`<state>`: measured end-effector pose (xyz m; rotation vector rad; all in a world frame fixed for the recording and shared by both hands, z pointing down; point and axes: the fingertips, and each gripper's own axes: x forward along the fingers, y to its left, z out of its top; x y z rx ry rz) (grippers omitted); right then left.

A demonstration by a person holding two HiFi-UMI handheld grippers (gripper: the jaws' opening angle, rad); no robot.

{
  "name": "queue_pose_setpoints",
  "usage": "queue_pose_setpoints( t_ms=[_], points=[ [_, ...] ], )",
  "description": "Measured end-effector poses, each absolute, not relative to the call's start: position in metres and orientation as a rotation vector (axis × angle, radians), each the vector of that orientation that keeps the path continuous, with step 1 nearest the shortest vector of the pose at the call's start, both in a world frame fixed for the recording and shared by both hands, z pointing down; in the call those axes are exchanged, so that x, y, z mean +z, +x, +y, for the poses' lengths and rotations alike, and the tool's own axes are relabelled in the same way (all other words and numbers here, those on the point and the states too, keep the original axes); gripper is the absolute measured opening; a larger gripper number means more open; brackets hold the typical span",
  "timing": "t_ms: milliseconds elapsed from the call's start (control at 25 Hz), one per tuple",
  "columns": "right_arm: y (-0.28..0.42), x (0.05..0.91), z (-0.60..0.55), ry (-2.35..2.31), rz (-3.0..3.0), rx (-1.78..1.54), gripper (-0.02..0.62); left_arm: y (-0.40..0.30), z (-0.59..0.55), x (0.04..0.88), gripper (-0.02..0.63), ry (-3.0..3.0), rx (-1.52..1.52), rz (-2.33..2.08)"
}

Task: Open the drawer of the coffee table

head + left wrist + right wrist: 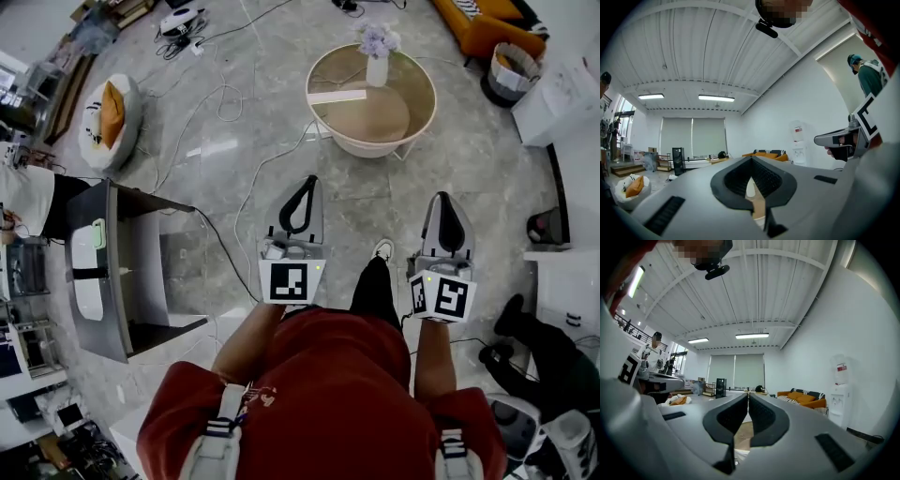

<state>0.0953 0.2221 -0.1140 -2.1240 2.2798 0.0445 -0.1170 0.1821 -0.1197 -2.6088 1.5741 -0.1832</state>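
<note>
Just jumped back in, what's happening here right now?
A person in a red shirt stands holding a gripper in each hand. The left gripper and right gripper are both shut, empty and level, aimed toward the round beige coffee table with a white flower vase ahead. Neither touches it, so the opening has not started.

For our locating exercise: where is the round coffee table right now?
In the head view the coffee table stands at upper centre, ahead of the left gripper and right gripper, with a vase of flowers on its far edge.
</note>
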Motion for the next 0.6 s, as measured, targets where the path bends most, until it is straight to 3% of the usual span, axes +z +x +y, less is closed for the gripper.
queue_pose_setpoints(
  t_ms=[280,600],
  points=[
    [0.166,-0.111,0.120,-2.003,2.415,0.038,0.024,-0.046,0.087,-0.118,0.014,-2.563,-0.151,1.697],
    [0.181,-0.062,0.046,-1.956,2.471,-0.001,0.024,-0.015,0.022,-0.062,0.014,-2.589,-0.297,1.693]
  ],
)
